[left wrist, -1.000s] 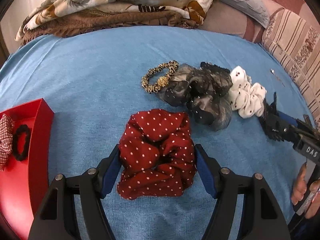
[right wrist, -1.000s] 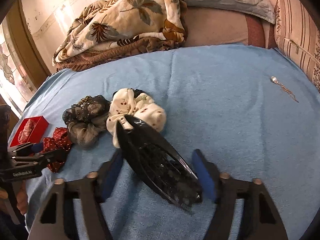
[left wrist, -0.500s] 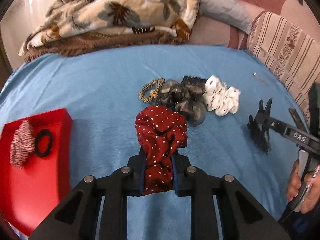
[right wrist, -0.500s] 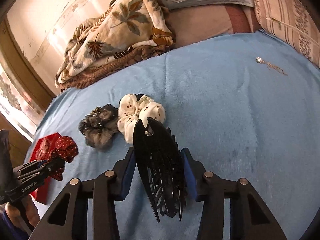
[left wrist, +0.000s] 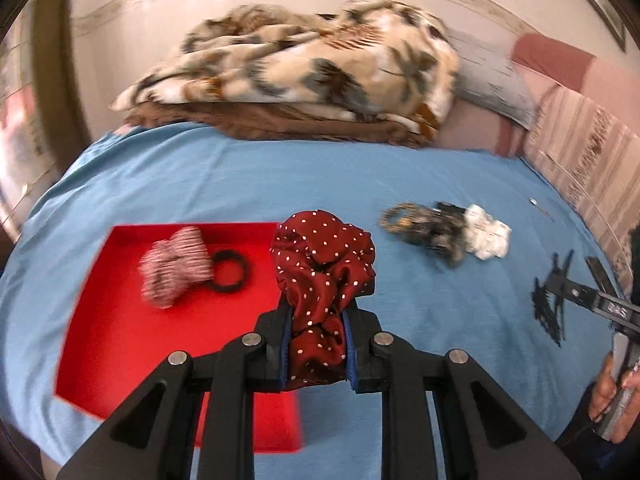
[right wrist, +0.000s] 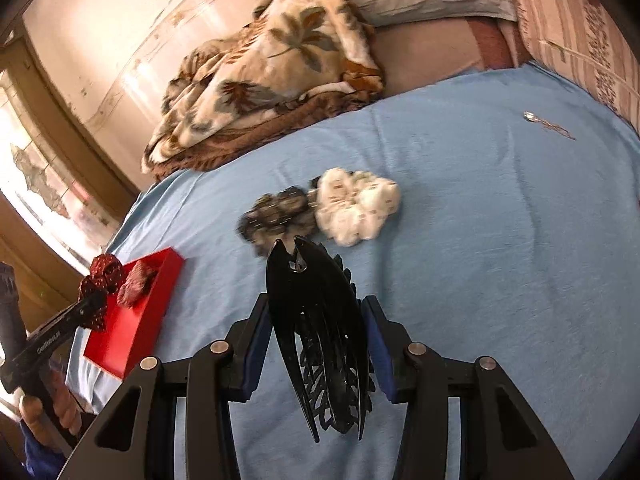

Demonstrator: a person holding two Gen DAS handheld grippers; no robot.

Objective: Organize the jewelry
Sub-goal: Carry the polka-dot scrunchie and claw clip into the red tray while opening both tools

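Holding: left gripper (left wrist: 318,350) has its jaws pinching the red polka-dot scrunchie (left wrist: 322,280), squashed pretty tight between the blue pads
Scrunchie axis: bunched into a tall lump, long axis running up and away from the jaws, top puffing out above them
Scrunchie spot: lifted off the bed, hanging over the right edge of the red tray (left wrist: 120,340)
Tray contents: a striped pink-white scrunchie (left wrist: 174,266) touching a black hair tie (left wrist: 230,272)
Right side: right gripper (right wrist: 318,354) has jaws clamped on the black claw clip (right wrist: 316,328), one pad on each flank
Clip axis: long axis pointing away from the camera, hinge end far, teeth end near and hanging low
Clip look: glossy black shell, lacy cut-out teeth
Writing: white letters on the other gripper's arm in each view, too small and blurry to read properly
Left on bed: white dotted scrunchie (right wrist: 356,208) touching a dark grey scrunchie (right wrist: 280,216), a leopard-print hair band (left wrist: 400,220), and a small silver chain (right wrist: 548,124) well apart, all on the blue bedsheet (right wrist: 500,260)
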